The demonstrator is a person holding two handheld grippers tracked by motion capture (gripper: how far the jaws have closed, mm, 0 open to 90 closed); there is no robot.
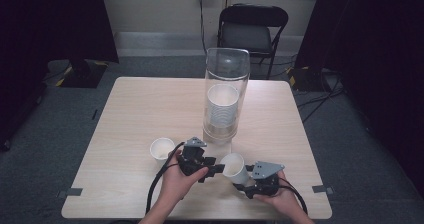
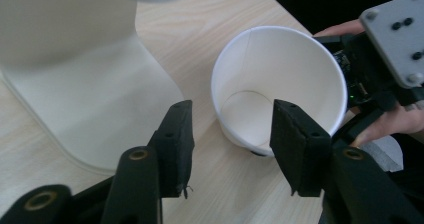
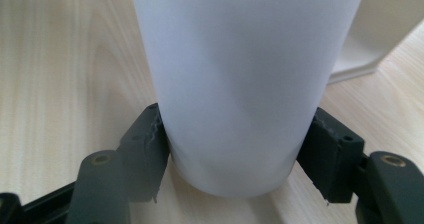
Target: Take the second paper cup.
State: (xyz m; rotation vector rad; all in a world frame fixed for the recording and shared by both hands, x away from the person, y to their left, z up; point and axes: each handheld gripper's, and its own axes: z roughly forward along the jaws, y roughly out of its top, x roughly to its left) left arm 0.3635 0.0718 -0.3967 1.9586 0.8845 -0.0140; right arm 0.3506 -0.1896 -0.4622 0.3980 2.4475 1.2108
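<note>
My right hand-held gripper [image 1: 243, 180], at the lower right of the high view, is clamped on a white paper cup [image 1: 234, 166]; in the right gripper view the two black jaws press against the cup's [image 3: 240, 84] lower wall from both sides, close to its base, which I judge keeps the thin paper from buckling and leaves the rim free. The cup sits tilted just below the clear cup dispenser [image 1: 225, 91] that stands in the middle of the desk [image 1: 135, 109], a stack of cups [image 1: 221, 104] visible inside it. My left hand-held gripper [image 1: 213, 171] is released, its jaws spread wide, and in the left gripper view they frame the cup's [image 2: 280, 84] open mouth, one pad [image 2: 295, 144] already in front of the rim; I take this as lining up to take the cup from the other side. A second paper cup [image 1: 161, 149] stands upright at lower left, just beside my left hand [image 1: 177, 176], apart from the work.
</note>
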